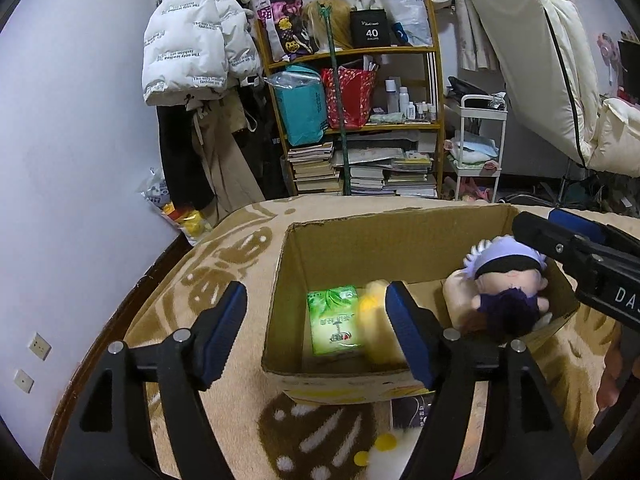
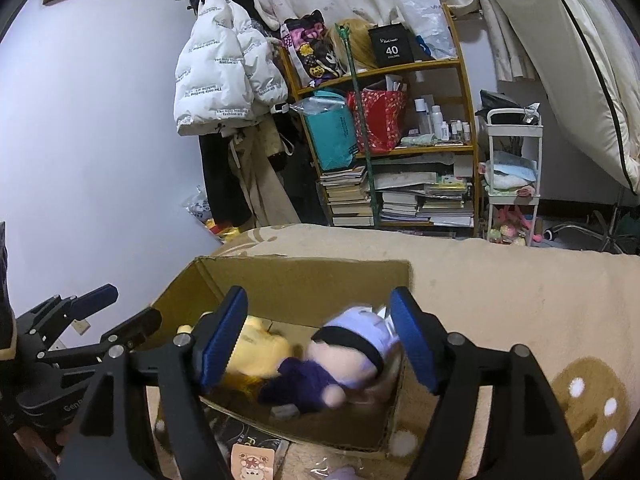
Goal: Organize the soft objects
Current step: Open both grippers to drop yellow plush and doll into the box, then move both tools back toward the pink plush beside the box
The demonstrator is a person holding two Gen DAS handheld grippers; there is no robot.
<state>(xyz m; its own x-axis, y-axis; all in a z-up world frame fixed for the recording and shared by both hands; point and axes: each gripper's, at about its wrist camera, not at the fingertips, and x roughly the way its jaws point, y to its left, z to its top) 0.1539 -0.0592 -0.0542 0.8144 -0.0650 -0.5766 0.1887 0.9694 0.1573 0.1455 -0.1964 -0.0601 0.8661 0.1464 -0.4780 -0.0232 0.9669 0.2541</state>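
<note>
An open cardboard box (image 1: 400, 240) stands on a beige patterned blanket (image 1: 224, 248). Inside lie a green tissue pack (image 1: 334, 320), a blurred yellow plush (image 1: 374, 308) and a doll (image 1: 504, 280) with lavender hair and purple clothes at the box's right end. My left gripper (image 1: 316, 296) is open over the box's near left corner, with nothing between its pads. My right gripper (image 2: 320, 304) hangs open above the doll (image 2: 352, 344), which is blurred and lies free of both pads, beside the yellow plush (image 2: 260, 348). Each gripper shows in the other's view: the right gripper (image 1: 556, 224), the left gripper (image 2: 120, 308).
A wooden shelf (image 1: 352, 128) with bags, bottles and stacked books stands behind the bed, beside a hanging white puffer jacket (image 1: 188, 48) and a white cart (image 1: 480, 140). A mattress (image 1: 540, 60) leans at the right. Small packets (image 2: 252, 456) lie on the blanket before the box.
</note>
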